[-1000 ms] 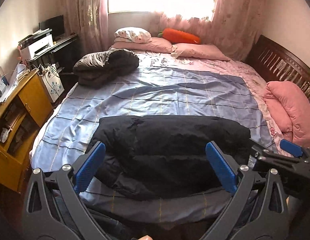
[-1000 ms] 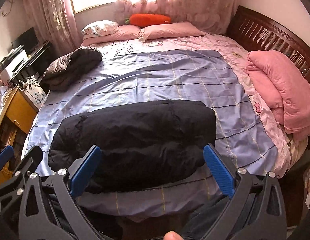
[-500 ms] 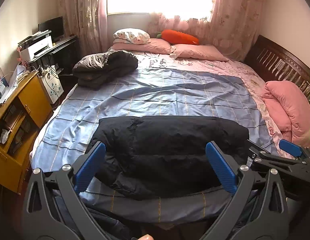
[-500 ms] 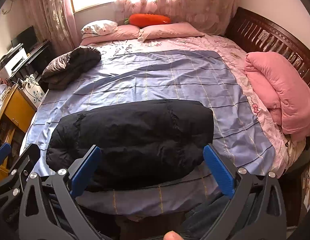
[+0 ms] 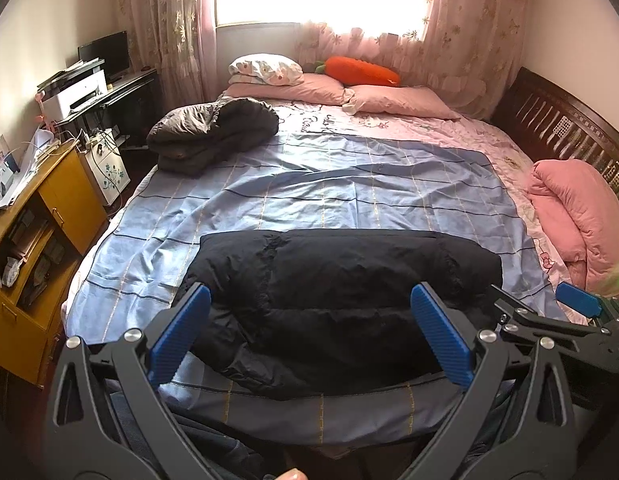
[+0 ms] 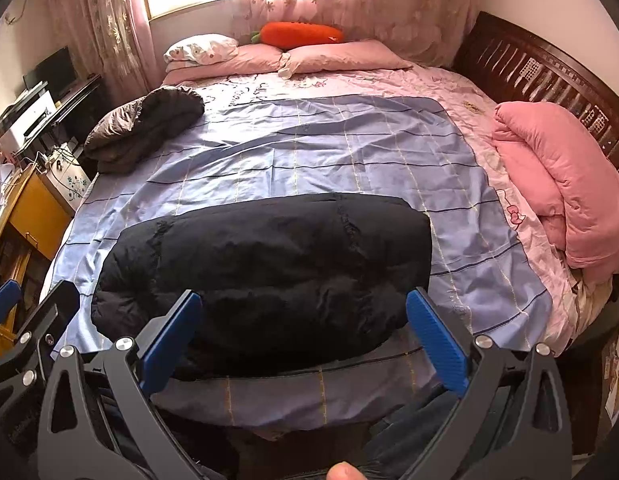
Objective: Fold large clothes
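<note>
while both grippers hover with fingers spread wide, empty, black coat point(image 5: 341, 300) lies folded.

Folded jacket point(image 6: 269, 276): plain black.
Sheet point(image 6: 329, 152): light blue, dark and pale yellow grid lines.
Second jacket point(image 6: 145, 128), far-left corner: dark grey-brown.
Quilt point(image 6: 557, 176), right edge: pink.
Carrot pillow point(image 6: 301, 34): orange, green top.
Finger pads point(image 6: 169, 344): blue.

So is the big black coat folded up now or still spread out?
Folded. The black coat lies as one thick, compact bundle near the front edge of the blue sheet, with no sleeves sticking out. Neither gripper holds it.
</note>
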`<state>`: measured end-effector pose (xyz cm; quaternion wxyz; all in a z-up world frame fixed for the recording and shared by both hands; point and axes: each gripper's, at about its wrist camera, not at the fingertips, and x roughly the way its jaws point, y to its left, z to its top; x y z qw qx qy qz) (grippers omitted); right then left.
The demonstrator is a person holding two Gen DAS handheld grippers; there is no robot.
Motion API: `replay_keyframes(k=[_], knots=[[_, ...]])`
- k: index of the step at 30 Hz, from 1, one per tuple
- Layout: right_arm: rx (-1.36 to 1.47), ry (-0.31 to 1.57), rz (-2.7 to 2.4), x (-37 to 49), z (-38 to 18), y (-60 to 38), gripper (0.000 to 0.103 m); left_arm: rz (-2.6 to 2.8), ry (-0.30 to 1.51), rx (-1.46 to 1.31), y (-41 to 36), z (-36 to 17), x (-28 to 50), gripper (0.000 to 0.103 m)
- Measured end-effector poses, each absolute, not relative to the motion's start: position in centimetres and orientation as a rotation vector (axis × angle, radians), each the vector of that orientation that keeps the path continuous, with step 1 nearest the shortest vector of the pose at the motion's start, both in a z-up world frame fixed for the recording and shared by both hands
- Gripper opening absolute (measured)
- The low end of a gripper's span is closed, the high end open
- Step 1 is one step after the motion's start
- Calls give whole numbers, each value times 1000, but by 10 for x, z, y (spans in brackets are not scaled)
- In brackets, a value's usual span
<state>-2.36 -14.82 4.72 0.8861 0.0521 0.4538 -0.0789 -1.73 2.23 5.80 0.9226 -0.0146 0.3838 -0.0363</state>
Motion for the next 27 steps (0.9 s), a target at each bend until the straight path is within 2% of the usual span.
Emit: replay_keyframes(k=[27], knots=[[120, 955, -159, -24, 39, -147, 102, -78, 799, -24, 31, 49, -14, 101]])
